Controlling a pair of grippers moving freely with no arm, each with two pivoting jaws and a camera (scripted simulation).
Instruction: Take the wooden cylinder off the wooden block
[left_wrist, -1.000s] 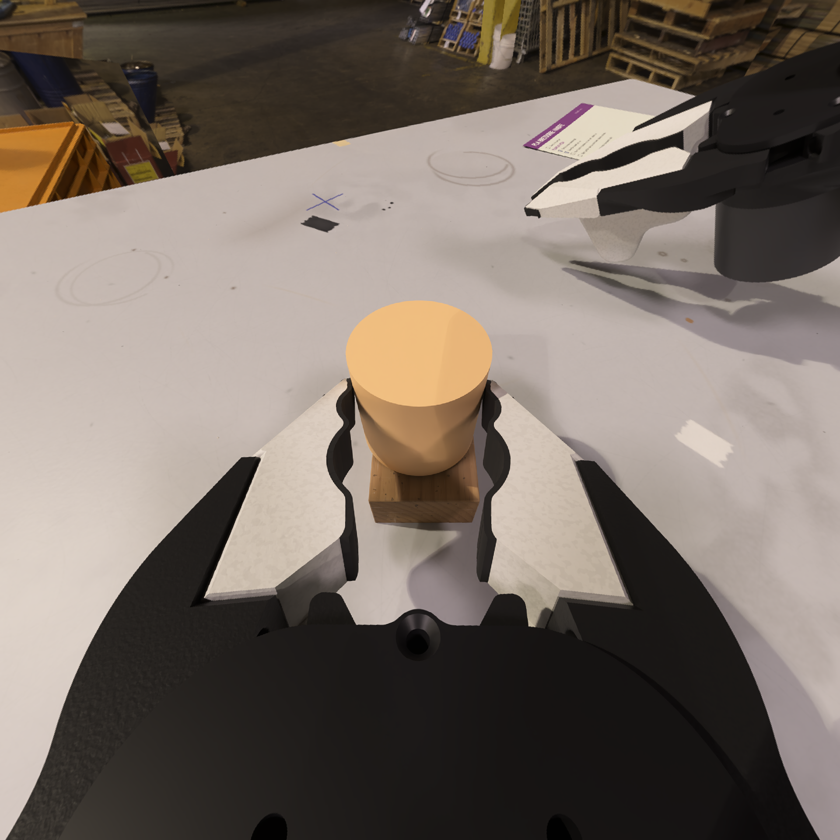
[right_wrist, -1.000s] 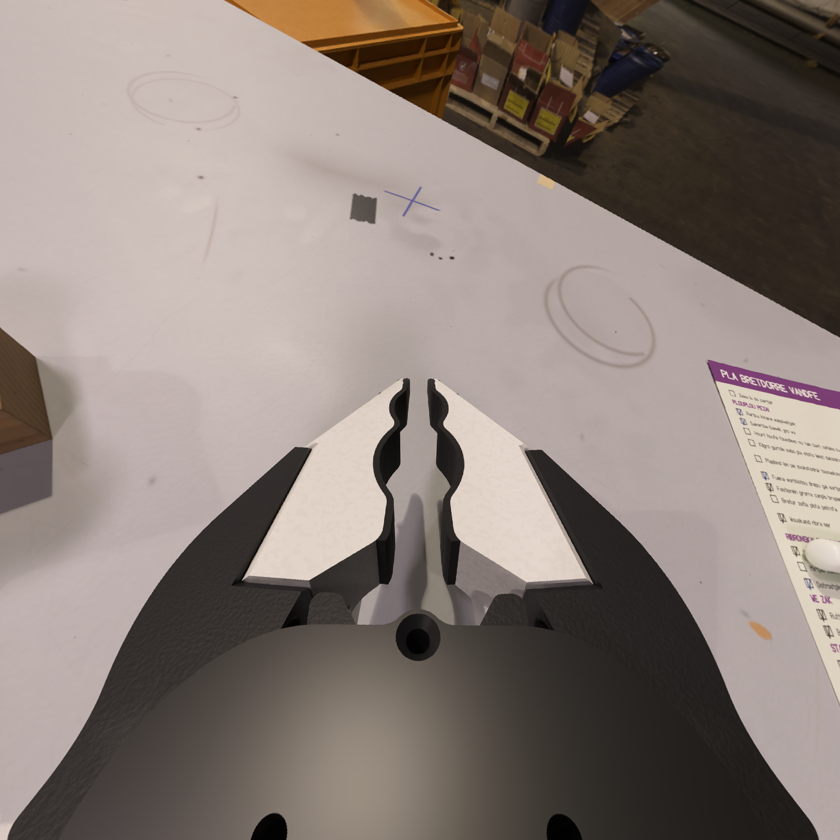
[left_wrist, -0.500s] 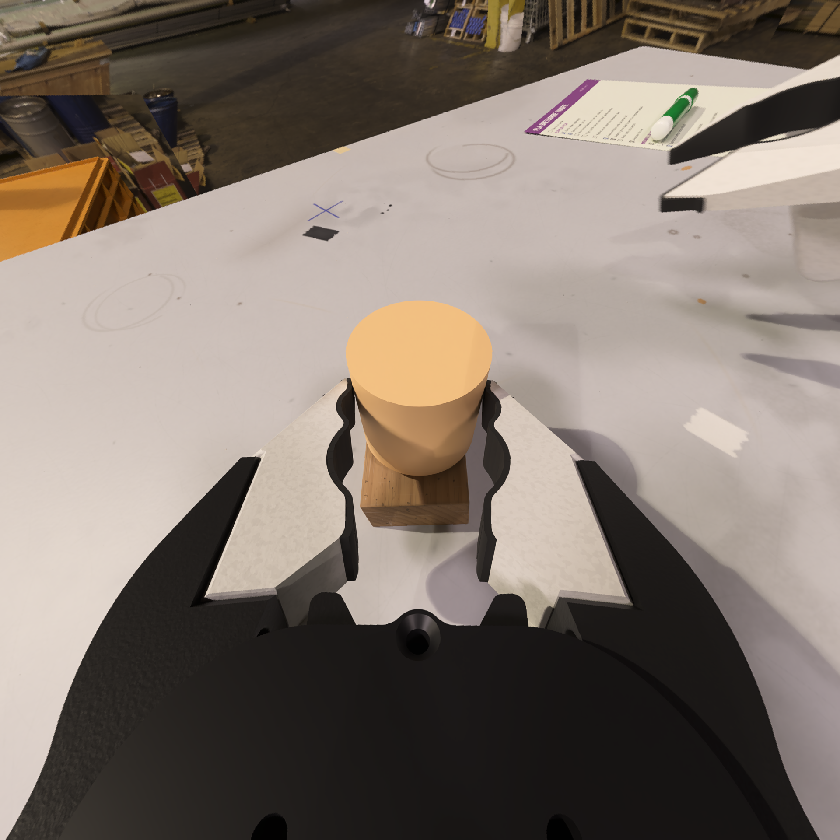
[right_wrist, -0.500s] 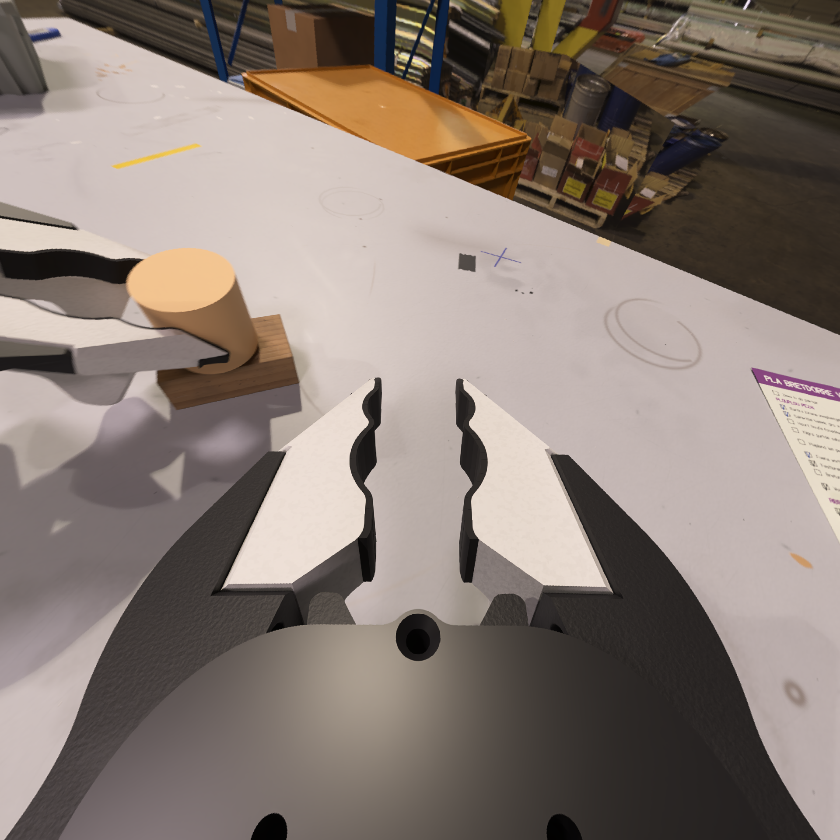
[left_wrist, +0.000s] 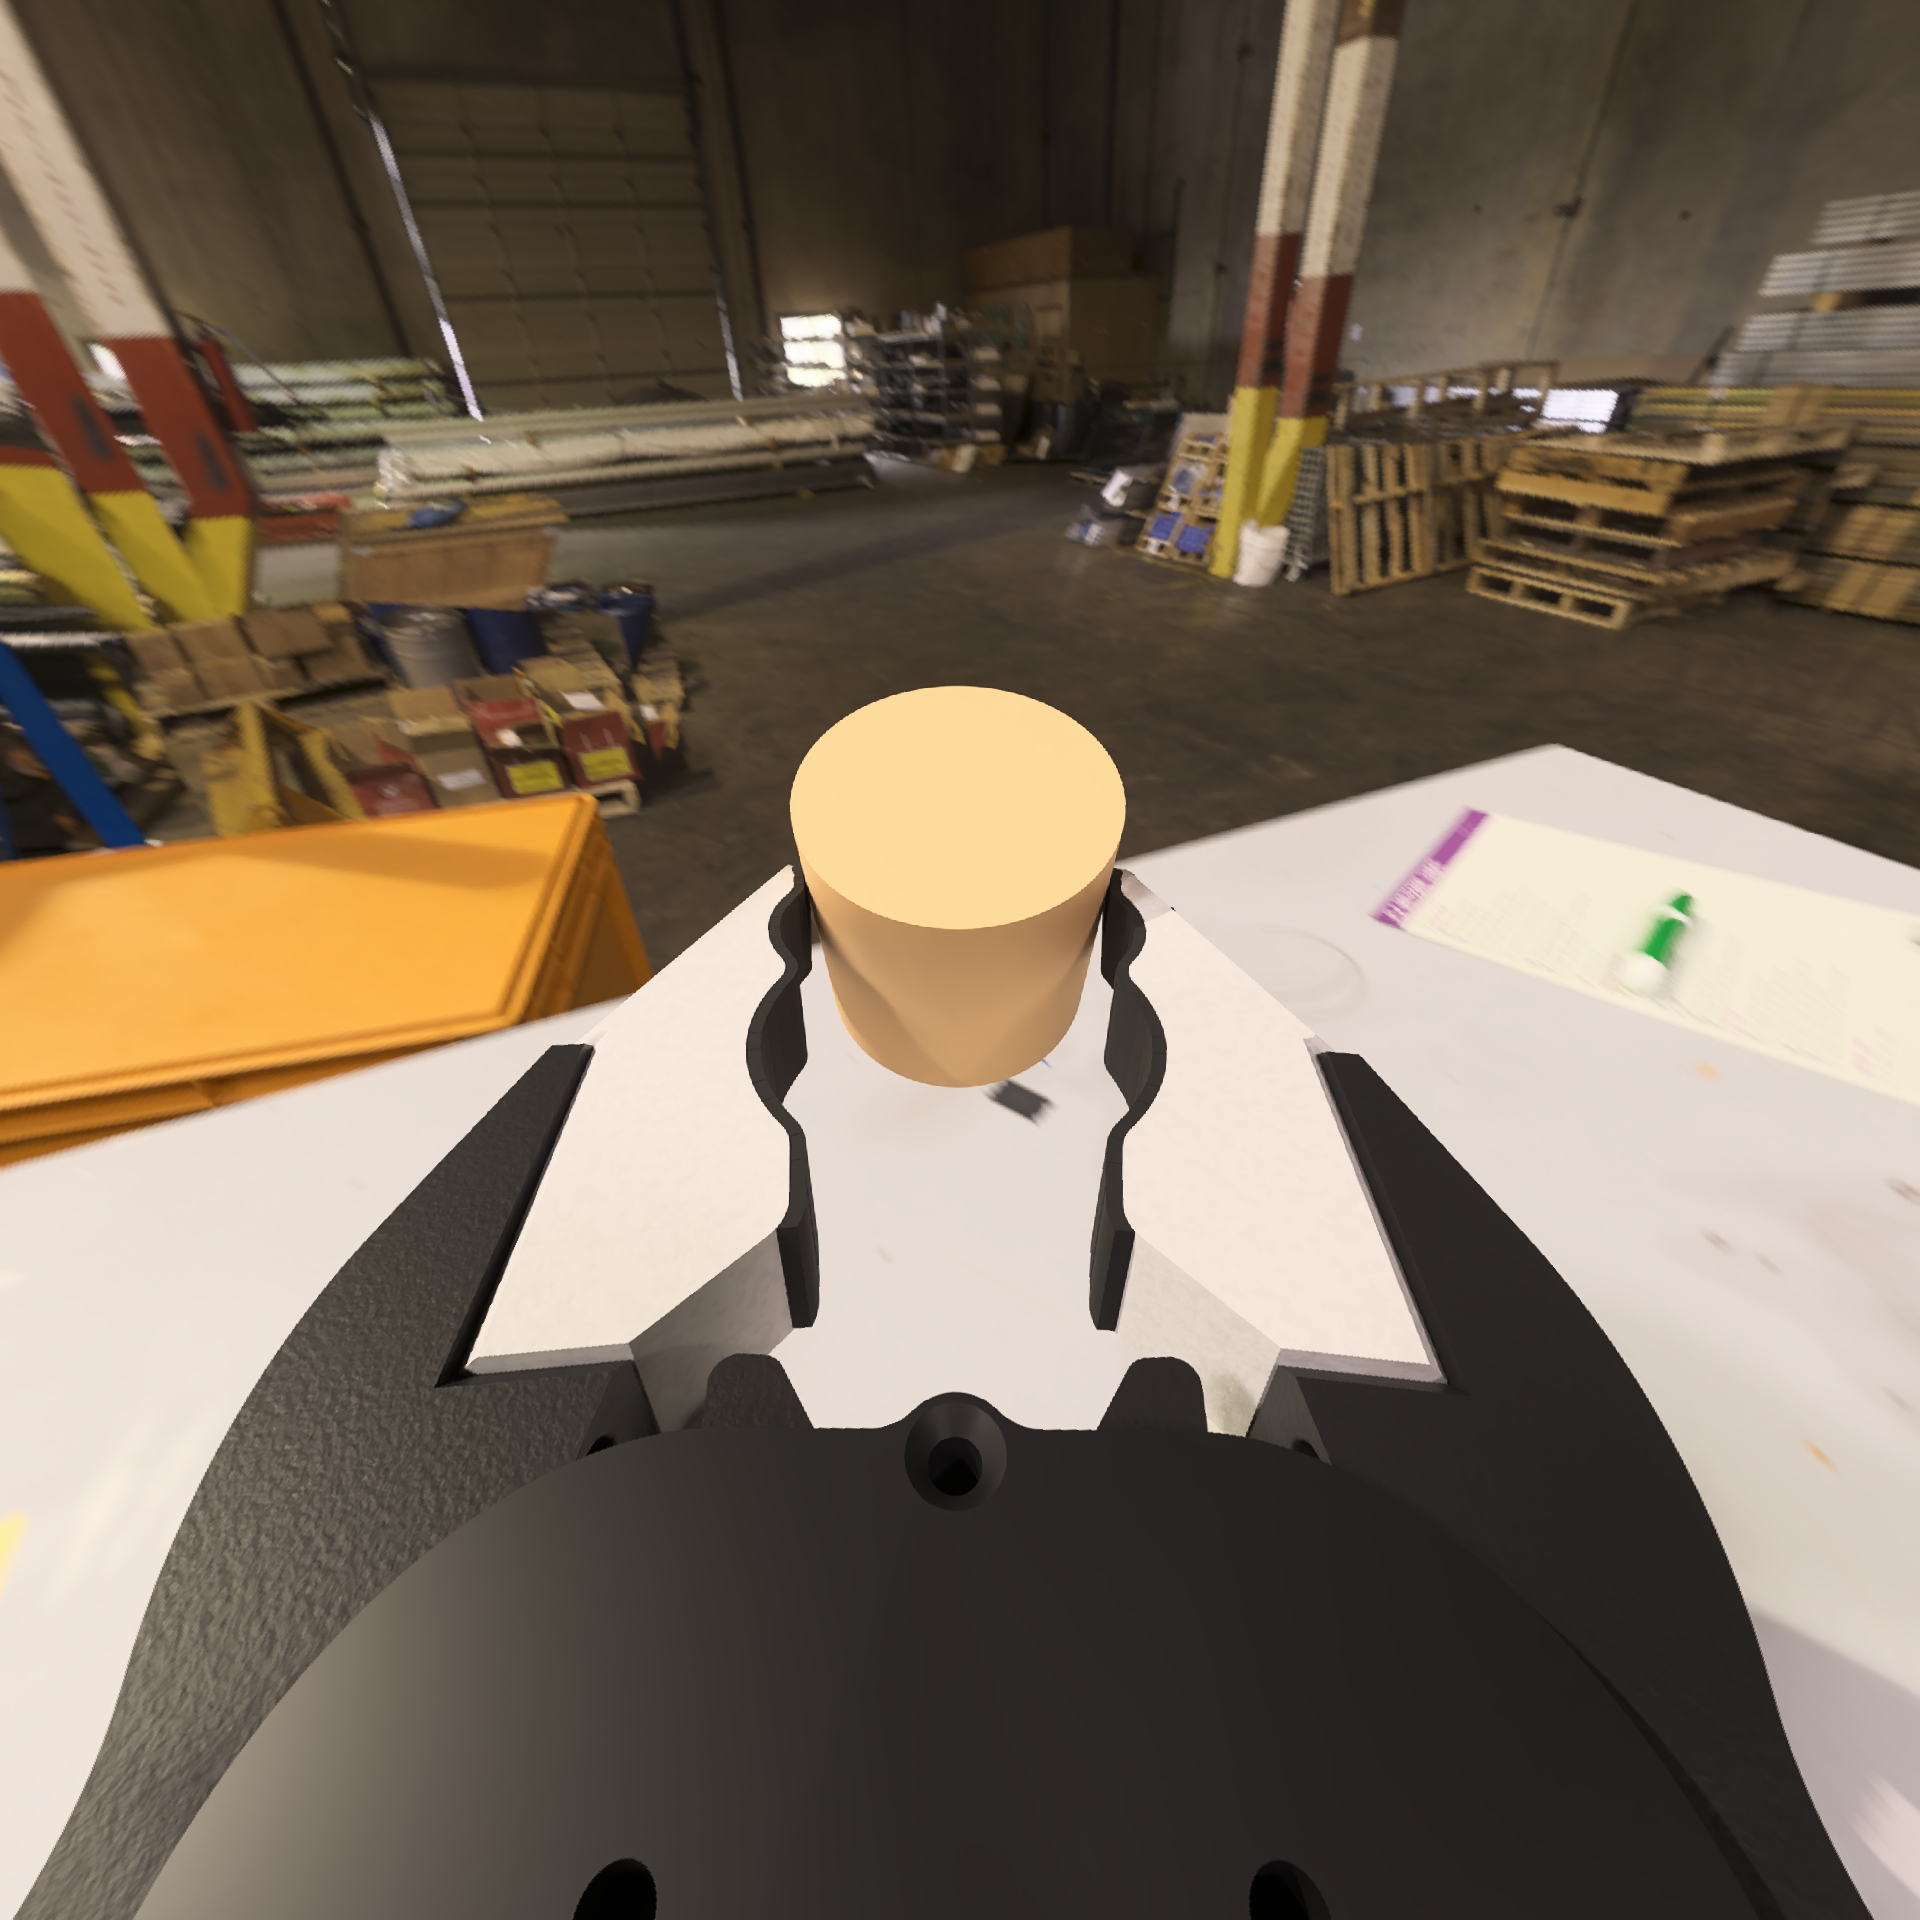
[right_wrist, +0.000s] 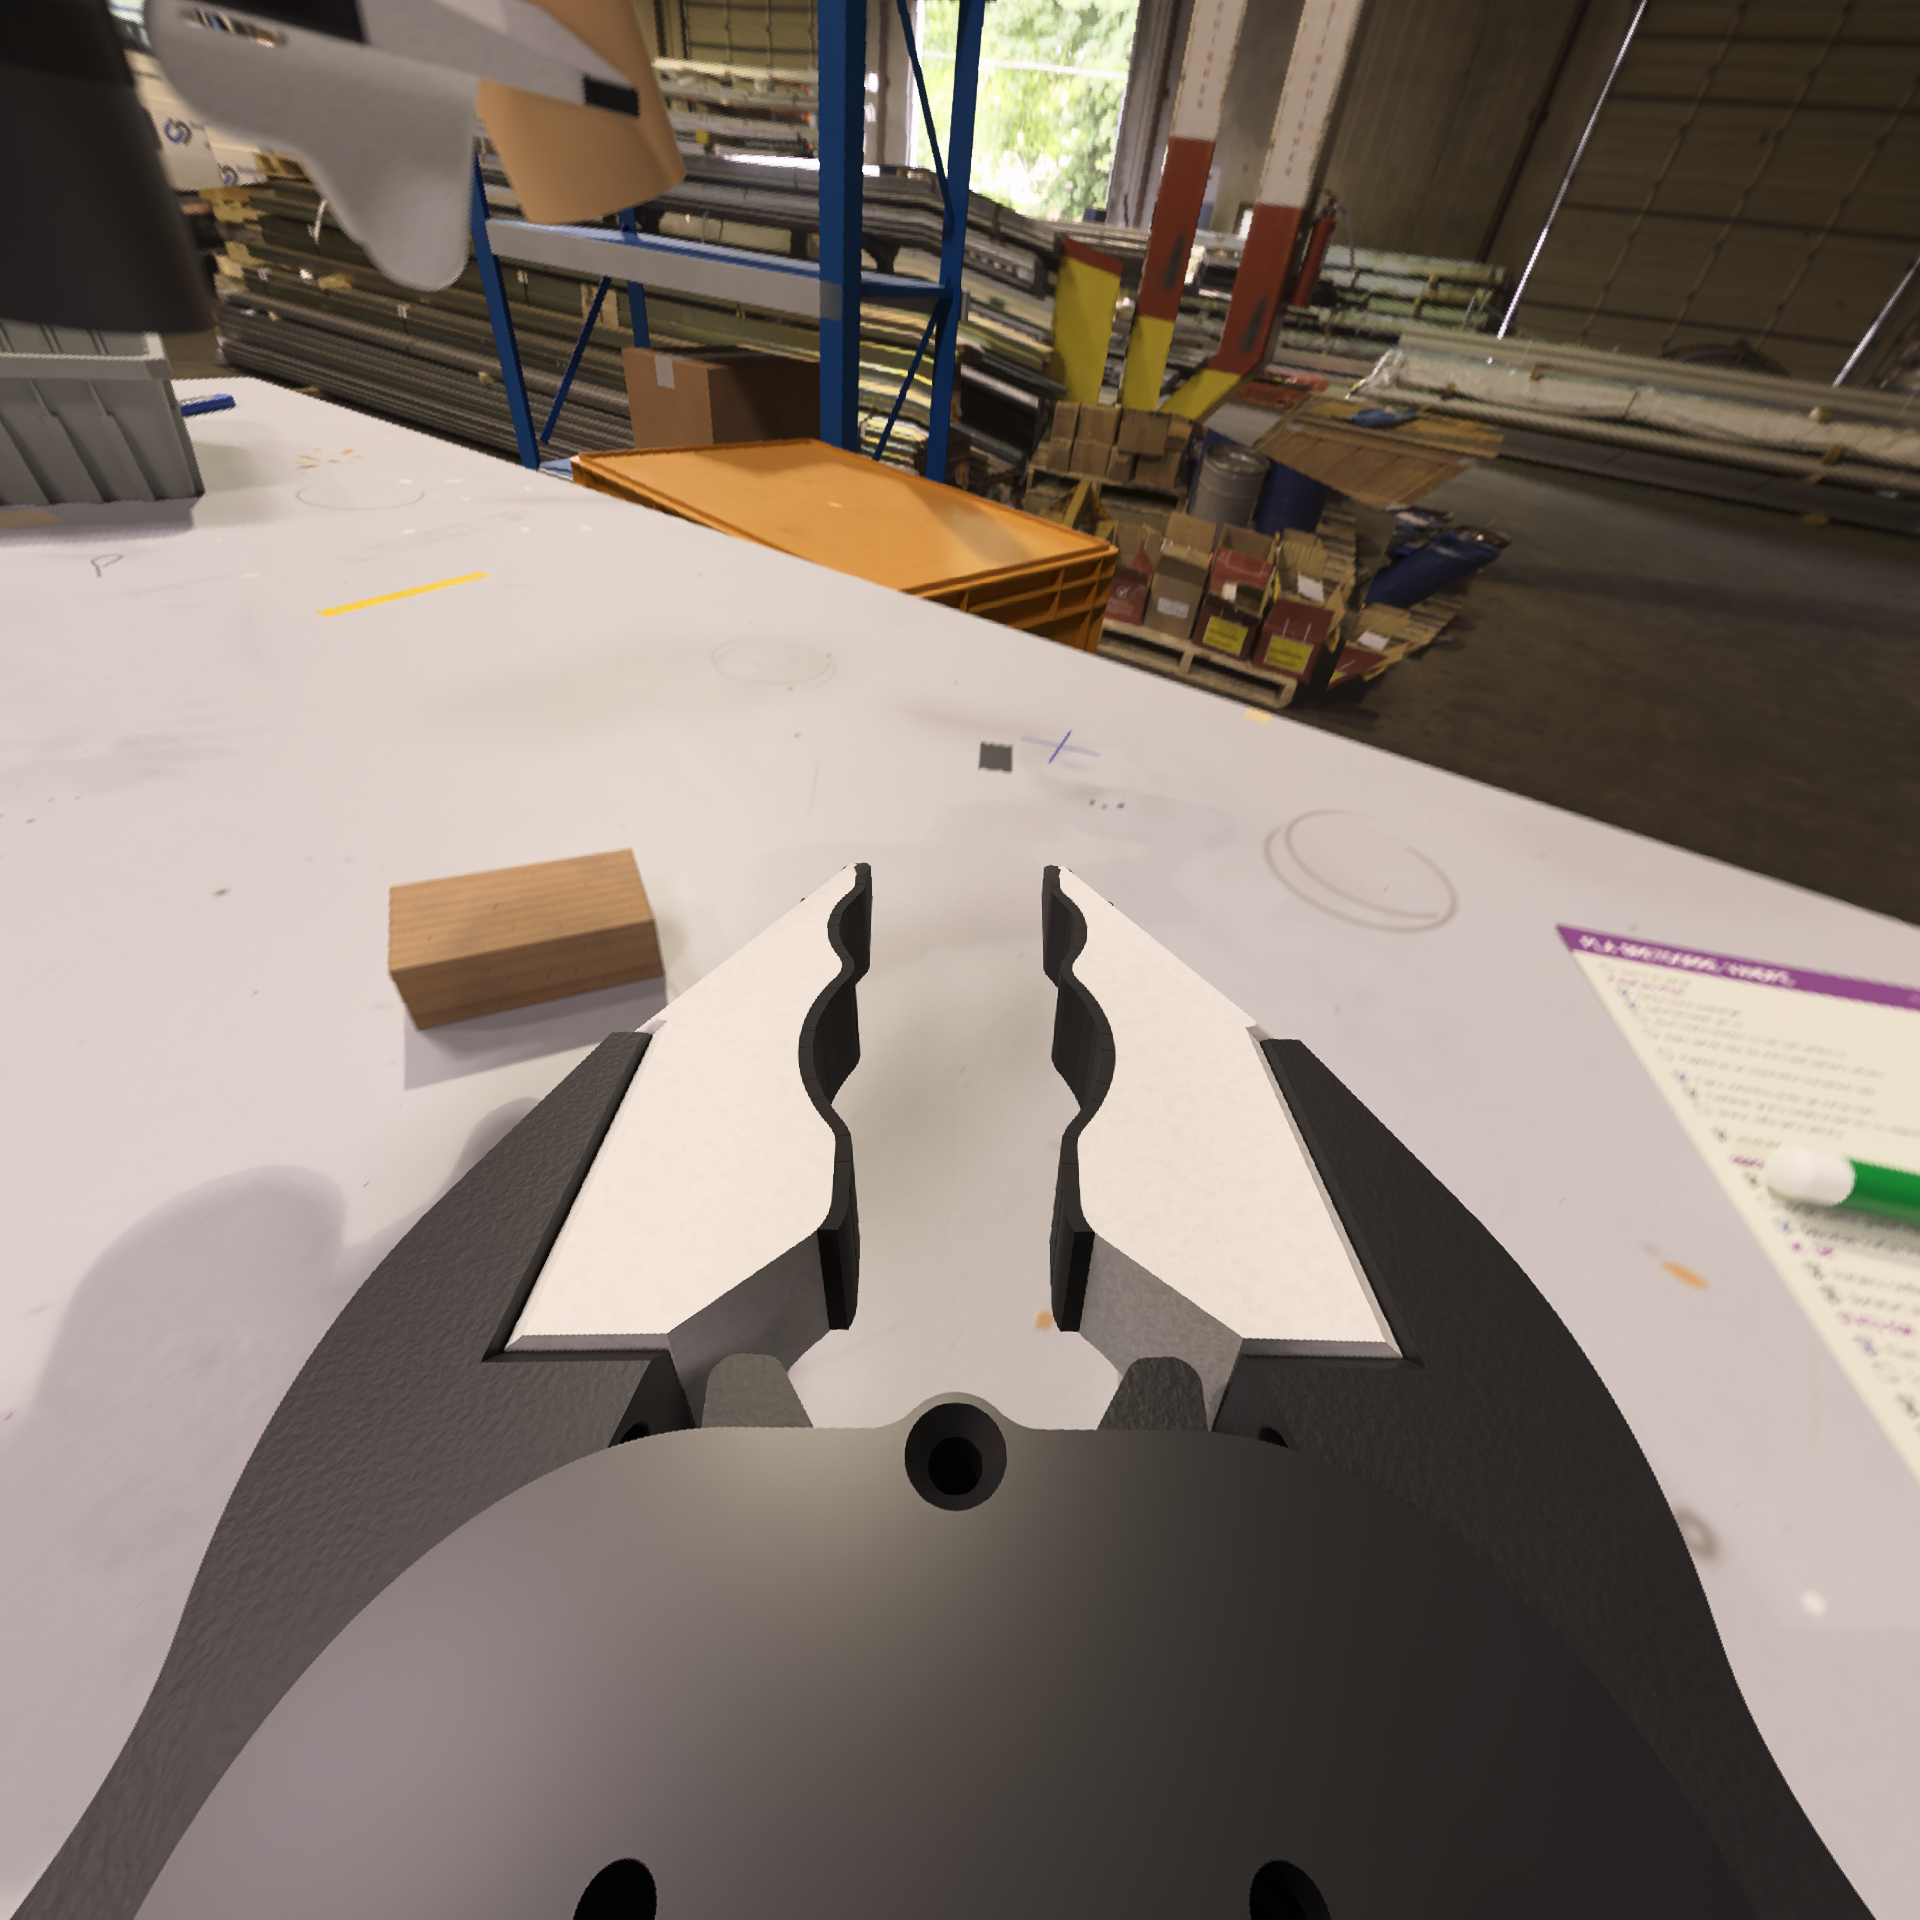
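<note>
My left gripper (left_wrist: 957, 902) is shut on the pale wooden cylinder (left_wrist: 956, 883) and holds it high above the white table (left_wrist: 260, 1247). The block is out of the left wrist view. In the right wrist view the brown wooden block (right_wrist: 523, 933) lies bare on the table (right_wrist: 312, 727), left of my right gripper (right_wrist: 956, 878), which is open and empty just above the table. The left gripper (right_wrist: 416, 114) with the cylinder (right_wrist: 582, 145) shows at the top left of that view, well above the block.
A paper sheet with a purple header (right_wrist: 1766, 1091) and a green marker (right_wrist: 1860, 1184) lies to the right; it also shows in the left wrist view (left_wrist: 1662, 956). An orange crate (right_wrist: 862, 520) stands past the table's far edge. A grey bin (right_wrist: 94, 436) stands far left.
My left gripper has lifted the cylinder off the block and tilted up. My right gripper has opened wider, risen and pulled back, bringing the bare block into view.
</note>
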